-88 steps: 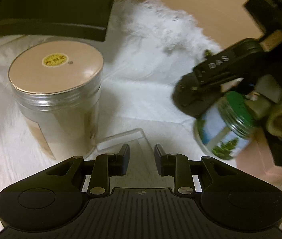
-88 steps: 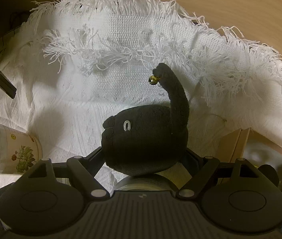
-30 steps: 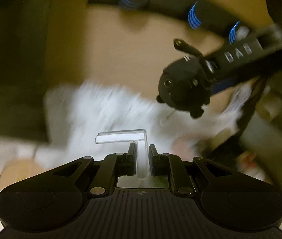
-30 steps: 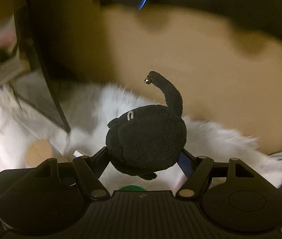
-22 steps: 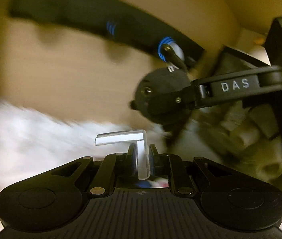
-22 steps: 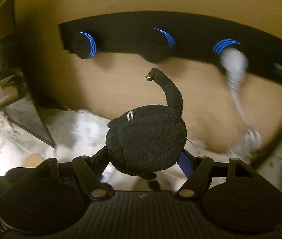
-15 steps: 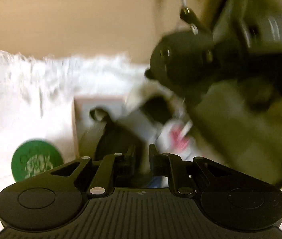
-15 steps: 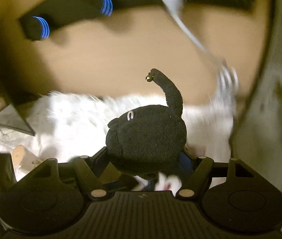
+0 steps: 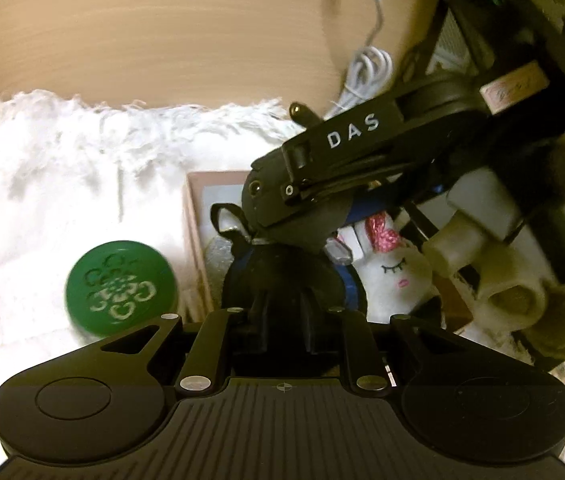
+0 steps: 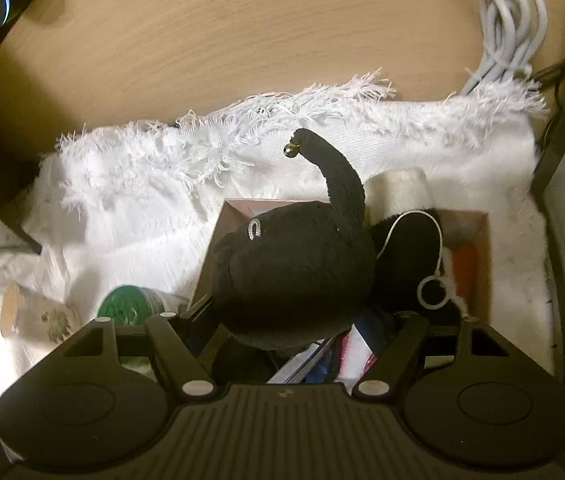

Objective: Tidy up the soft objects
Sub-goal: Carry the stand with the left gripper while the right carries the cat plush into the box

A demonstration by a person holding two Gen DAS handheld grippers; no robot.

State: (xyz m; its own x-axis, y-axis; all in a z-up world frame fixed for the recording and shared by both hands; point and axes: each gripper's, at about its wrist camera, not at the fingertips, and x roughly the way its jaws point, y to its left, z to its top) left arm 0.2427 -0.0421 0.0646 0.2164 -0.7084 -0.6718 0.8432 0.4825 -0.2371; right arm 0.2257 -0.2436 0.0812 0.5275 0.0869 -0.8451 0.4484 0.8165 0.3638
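My right gripper (image 10: 302, 316) is shut on a black plush cat (image 10: 294, 264) with an upright tail and a small bell, held just above a pink cardboard box (image 10: 478, 240). The box holds other soft toys, among them a white unicorn plush (image 9: 398, 276). In the left wrist view the right gripper (image 9: 282, 216) reaches in from the right, over the box (image 9: 194, 224). My left gripper (image 9: 282, 332) hangs over the near side of the box with its jaws a finger-width apart and nothing visible between them; the clear L-shaped piece is out of sight.
A green-lidded jar (image 9: 120, 288) stands left of the box on a white fringed cloth (image 9: 62, 168). A tin (image 10: 22, 312) lies farther left. A white coiled cable (image 10: 510, 28) lies on the wooden desk at the back right.
Both grippers swung right, from the tin side to above the pink box. The left gripper, earlier shut on a clear L-shaped piece, now shows open jaws without it. The right still holds the cat.
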